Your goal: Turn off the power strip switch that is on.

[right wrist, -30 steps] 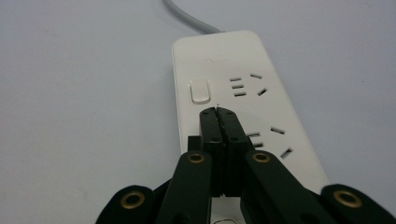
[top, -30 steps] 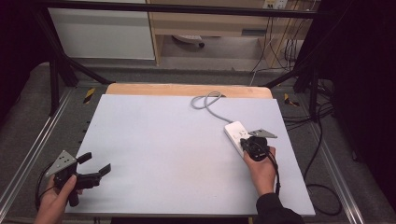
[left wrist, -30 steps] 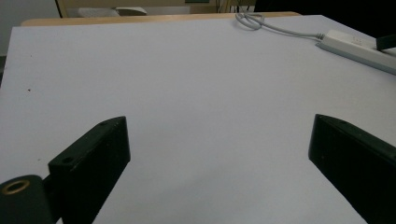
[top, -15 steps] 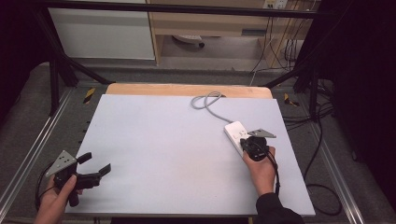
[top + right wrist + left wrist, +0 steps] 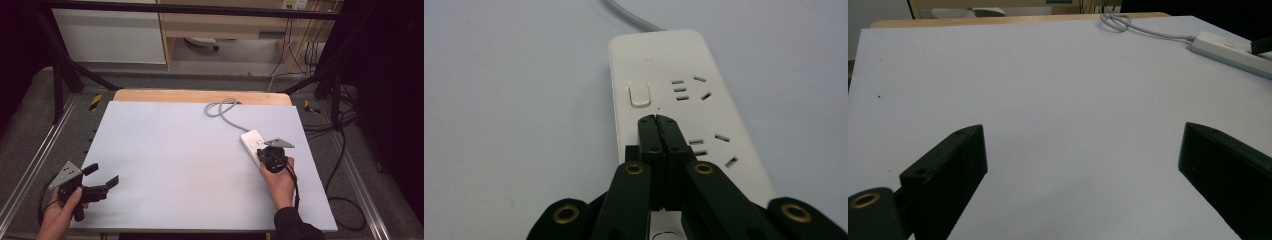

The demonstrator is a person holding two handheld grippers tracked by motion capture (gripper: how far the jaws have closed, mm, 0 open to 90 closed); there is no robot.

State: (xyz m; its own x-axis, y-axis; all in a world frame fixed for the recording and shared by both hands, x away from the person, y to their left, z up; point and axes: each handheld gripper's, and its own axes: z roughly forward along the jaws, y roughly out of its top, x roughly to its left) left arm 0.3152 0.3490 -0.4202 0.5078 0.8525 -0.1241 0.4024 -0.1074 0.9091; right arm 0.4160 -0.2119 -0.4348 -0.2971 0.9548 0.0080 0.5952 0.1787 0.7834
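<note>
Where overhead hides it, right tongs pressed together, over power strip, beside rocker switch.

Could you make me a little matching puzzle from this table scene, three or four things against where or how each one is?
Things:
1. left gripper
2. right gripper
3. power strip
4. grey cable

States:
a. white, lying flat near the table's right side
b. looped near the table's far edge
c. jaws wide apart, over bare table
d. jaws shut together, tips over the strip, near its switch

Pairs: 1-c, 2-d, 3-a, 4-b
</note>
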